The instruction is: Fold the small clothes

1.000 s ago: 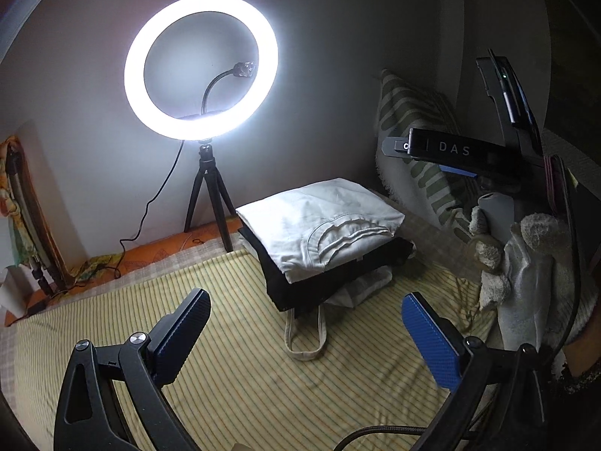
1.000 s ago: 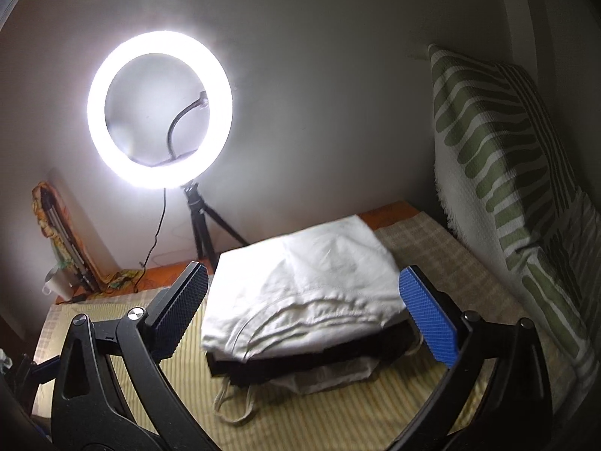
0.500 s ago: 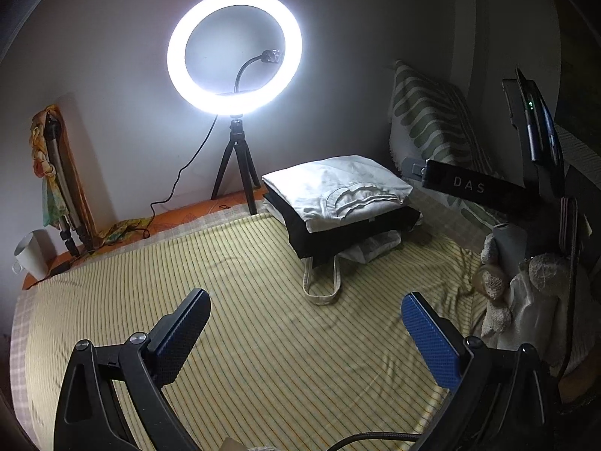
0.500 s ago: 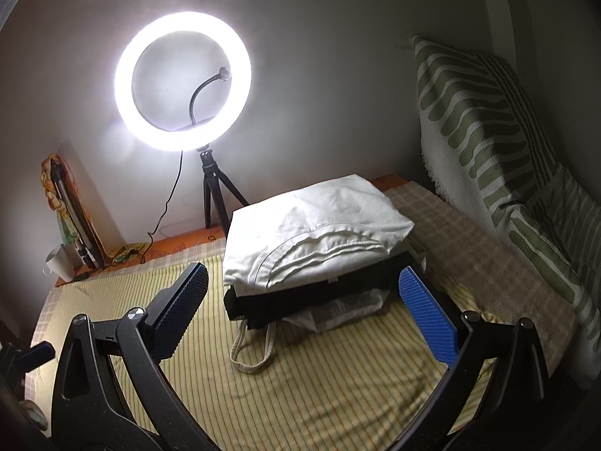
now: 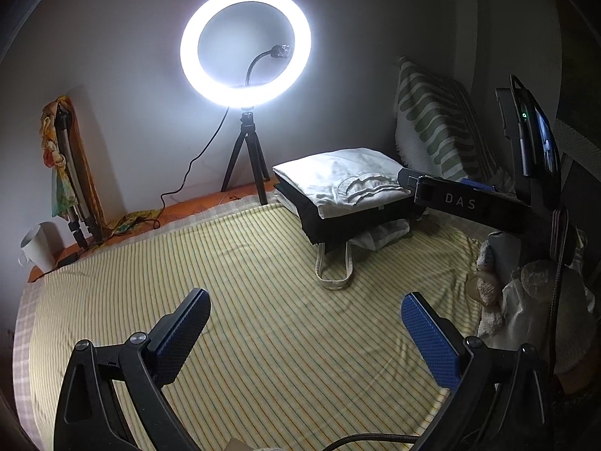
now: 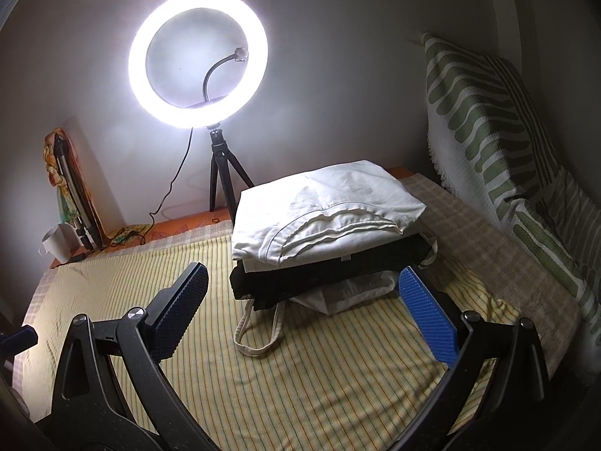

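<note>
Folded clothes (image 6: 326, 221) ahead of spread right gripper (image 6: 302, 308), prob. apart.

A white folded garment (image 6: 326, 210) tops a black one (image 6: 323, 274) on yellow-striped bedding (image 6: 300, 383), beside a green-striped cushion (image 6: 488, 120).

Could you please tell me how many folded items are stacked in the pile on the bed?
3: a white garment on top, a black garment under it, and a pale bag with handles at the bottom. Thinner layers may be hidden between them.
</note>
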`<state>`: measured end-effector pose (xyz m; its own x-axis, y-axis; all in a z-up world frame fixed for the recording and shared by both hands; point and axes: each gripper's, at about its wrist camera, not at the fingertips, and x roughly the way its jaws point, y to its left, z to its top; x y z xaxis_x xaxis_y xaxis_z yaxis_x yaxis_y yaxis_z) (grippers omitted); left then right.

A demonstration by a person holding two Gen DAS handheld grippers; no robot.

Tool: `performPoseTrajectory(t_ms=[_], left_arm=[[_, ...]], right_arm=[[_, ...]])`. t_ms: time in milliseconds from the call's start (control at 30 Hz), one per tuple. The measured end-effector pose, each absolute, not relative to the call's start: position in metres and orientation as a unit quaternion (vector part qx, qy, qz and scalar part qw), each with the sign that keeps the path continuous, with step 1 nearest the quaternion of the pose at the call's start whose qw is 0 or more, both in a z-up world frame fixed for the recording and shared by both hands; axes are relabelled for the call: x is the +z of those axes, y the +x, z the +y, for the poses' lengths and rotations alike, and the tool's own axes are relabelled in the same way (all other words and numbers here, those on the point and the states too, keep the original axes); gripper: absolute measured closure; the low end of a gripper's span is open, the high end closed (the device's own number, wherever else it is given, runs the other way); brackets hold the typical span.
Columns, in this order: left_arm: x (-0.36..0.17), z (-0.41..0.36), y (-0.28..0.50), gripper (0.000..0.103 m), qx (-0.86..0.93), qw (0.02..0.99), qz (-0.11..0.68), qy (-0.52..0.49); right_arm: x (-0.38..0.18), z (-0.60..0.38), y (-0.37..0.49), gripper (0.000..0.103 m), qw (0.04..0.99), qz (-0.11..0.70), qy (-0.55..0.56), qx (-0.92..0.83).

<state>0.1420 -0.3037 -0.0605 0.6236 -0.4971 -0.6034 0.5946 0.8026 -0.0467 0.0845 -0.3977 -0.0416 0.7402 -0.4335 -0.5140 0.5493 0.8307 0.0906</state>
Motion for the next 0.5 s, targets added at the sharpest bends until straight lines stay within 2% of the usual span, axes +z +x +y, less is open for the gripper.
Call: performPoseTrajectory(t_ms=[500], left_arm=[[-0.0594, -0.3017, 0.1400, 0.000, -0.309, 0.896, 0.308, 0.078]], right_arm=[[-0.0440, -0.3968, 0.0838, 0.000, 0.924, 0.243, 0.123, -0.267]])
